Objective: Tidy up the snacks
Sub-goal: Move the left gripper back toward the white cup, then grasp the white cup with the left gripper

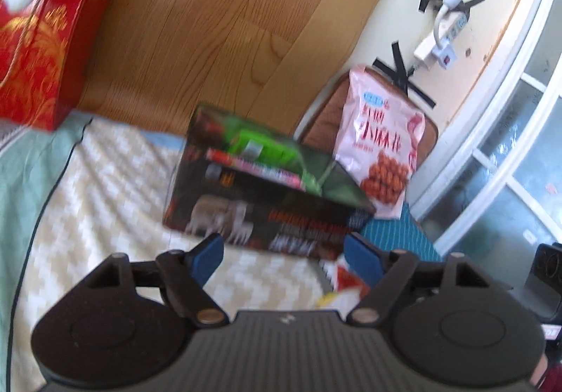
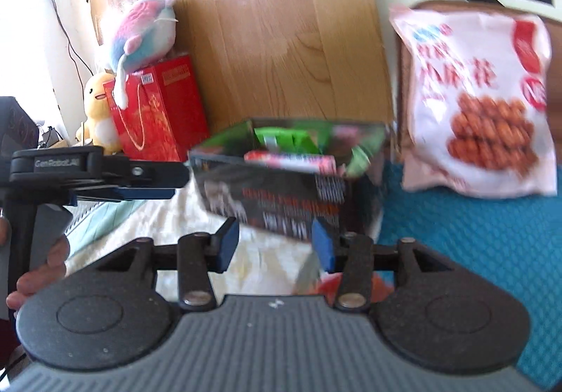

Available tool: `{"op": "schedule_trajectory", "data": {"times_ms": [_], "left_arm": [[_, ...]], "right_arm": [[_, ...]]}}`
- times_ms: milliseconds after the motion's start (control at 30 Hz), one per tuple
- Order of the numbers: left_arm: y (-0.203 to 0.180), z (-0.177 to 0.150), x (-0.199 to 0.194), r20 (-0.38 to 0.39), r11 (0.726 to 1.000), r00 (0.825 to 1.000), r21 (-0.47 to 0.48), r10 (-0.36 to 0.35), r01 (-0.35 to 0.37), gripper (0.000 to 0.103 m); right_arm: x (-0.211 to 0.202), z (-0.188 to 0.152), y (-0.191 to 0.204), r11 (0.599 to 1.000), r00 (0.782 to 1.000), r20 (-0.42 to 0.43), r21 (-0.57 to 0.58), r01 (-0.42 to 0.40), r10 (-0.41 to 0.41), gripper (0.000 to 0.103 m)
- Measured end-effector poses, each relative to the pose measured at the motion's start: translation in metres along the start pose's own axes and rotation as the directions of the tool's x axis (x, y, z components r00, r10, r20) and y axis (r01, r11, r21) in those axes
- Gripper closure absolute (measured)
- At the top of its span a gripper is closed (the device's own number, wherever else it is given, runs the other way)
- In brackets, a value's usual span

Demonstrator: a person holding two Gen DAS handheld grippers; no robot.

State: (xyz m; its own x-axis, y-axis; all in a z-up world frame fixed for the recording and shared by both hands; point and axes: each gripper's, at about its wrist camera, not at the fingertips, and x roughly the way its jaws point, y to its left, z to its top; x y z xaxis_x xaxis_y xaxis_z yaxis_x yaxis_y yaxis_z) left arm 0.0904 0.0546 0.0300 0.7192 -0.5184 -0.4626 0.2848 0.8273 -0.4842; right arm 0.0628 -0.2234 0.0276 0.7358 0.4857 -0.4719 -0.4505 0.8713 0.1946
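I see left claw (image 1: 283,253) jaws apart, empty | right claw (image 2: 275,244) partly open, nothing gripped | dark box (image 1: 267,188) of snack packets just ahead on the bed (image 1: 105,181) | pink snack bag (image 1: 381,146) propped behind it, right.

1 dark box (image 1: 267,213) w/ 2 snack packs, 1 pink bag (image 1: 381,142), 2 plush toys, 1 red gift bag (image 1: 38,51)
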Motion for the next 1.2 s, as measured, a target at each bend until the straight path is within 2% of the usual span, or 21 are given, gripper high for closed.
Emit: {"op": "schedule_trajectory", "data": {"times_ms": [233, 433, 600, 667, 733, 900, 1033, 1133, 1200], "left_arm": [[0.033, -0.025, 0.004, -0.057, 0.994, 0.998, -0.111, 0.017, -0.023, 0.026], [0.038, -0.029, 0.004, -0.05, 0.995, 0.999, -0.098, 0.008, -0.013, 0.026], [0.037, -0.029, 0.003, -0.048, 0.995, 0.998, -0.096, -0.036, 0.031, 0.026], [0.036, -0.029, 0.002, -0.047, 0.994, 0.997, -0.092, -0.069, 0.064, 0.026], [0.033, -0.029, 0.003, -0.051, 0.99, 0.992, -0.089, -0.114, 0.109, 0.026], [0.027, -0.03, 0.005, -0.077, 0.981, 0.98, -0.077, -0.182, 0.176, 0.025], [0.025, -0.032, 0.011, -0.113, 0.98, 0.975, -0.078, -0.189, 0.181, 0.024], [0.026, -0.033, 0.015, -0.126, 0.98, 0.974, -0.088, -0.186, 0.176, 0.03], [0.026, -0.033, 0.016, -0.126, 0.982, 0.976, -0.089, -0.18, 0.17, 0.039]], "right_arm": [[-0.011, -0.022, 0.001, 0.998, 0.999, -0.031, 0.053, 0.032, -0.03, 0.054], [-0.001, -0.026, 0.008, 0.999, 0.998, -0.058, 0.018, 0.034, -0.033, 0.054], [0.018, -0.028, 0.008, 1.0, 0.995, -0.099, 0.019, 0.02, -0.018, 0.054], [0.027, -0.027, 0.006, 0.999, 0.993, -0.118, 0.038, -0.013, 0.018, 0.054], [0.036, -0.026, 0.009, 0.999, 0.99, -0.134, 0.03, -0.034, 0.038, 0.063], [0.052, -0.02, 0.036, 0.991, 0.988, -0.147, -0.115, -0.07, 0.052, 0.064], [0.058, -0.02, 0.058, 0.971, 0.987, -0.148, -0.219, -0.092, 0.06, 0.064], [0.061, -0.022, 0.068, 0.956, 0.986, -0.153, -0.275, -0.104, 0.063, 0.064], [0.061, -0.022, 0.071, 0.946, 0.988, -0.146, -0.307, -0.101, 0.058, 0.064]]}}
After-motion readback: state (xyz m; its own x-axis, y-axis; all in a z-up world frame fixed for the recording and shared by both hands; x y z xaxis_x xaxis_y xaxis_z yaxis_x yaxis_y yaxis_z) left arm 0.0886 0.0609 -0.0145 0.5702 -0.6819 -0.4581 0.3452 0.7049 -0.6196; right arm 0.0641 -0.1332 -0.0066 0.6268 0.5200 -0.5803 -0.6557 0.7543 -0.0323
